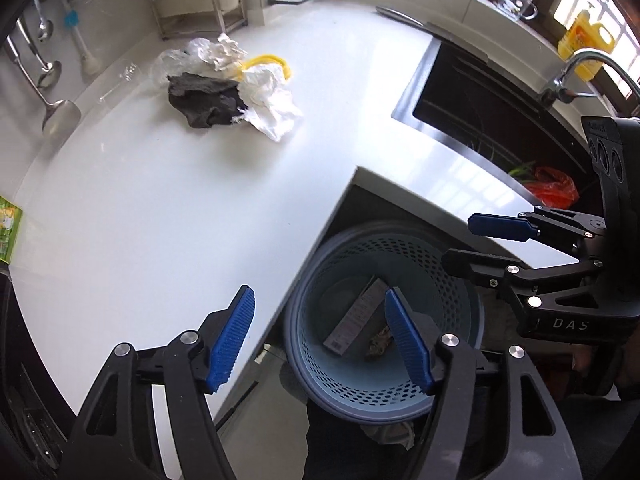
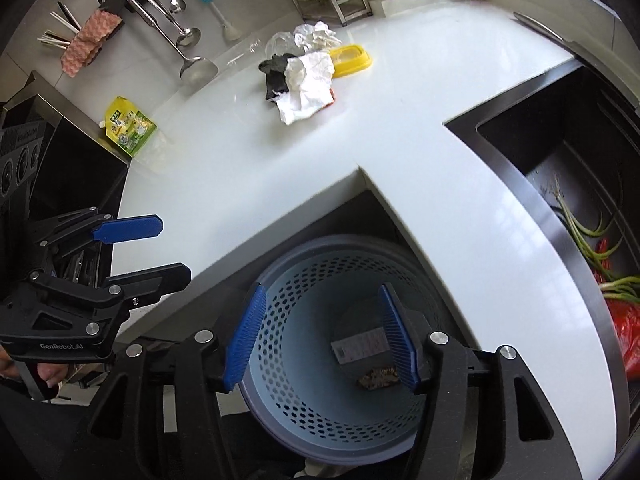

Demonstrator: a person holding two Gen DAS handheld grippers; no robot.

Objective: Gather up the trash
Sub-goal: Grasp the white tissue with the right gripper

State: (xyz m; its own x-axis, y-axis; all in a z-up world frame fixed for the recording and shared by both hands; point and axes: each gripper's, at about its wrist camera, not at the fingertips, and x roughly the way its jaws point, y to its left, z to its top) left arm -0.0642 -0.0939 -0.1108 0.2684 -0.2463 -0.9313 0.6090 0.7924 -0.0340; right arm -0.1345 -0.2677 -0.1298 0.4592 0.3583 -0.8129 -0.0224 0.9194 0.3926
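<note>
A light blue perforated trash basket [image 1: 448, 272] [image 2: 288, 364] stands on the floor below the white counter's inner corner. A flat carton [image 1: 356, 316] [image 2: 362, 346] and a small dark wrapper [image 1: 378, 344] [image 2: 376, 378] lie in it. A trash pile sits far back on the counter: crumpled white paper [image 1: 272, 100] [image 2: 308, 84], a black rag [image 1: 204, 100] [image 2: 274, 74], clear plastic [image 1: 172, 64] and a yellow lid [image 1: 268, 62] [image 2: 352, 60]. My left gripper [image 1: 320, 340] [image 2: 144, 252] is open and empty beside the basket. My right gripper [image 2: 324, 338] [image 1: 472, 240] is open and empty above the basket.
A dark sink [image 1: 480, 92] [image 2: 560, 152] at the right holds green onions [image 2: 588, 232] and a red bag [image 1: 552, 188] [image 2: 628, 328]. A green-yellow pouch [image 2: 128, 126] lies at the counter's left edge. Ladles [image 2: 188, 52] hang on the back wall. A metal rack [image 1: 200, 4] stands behind the pile.
</note>
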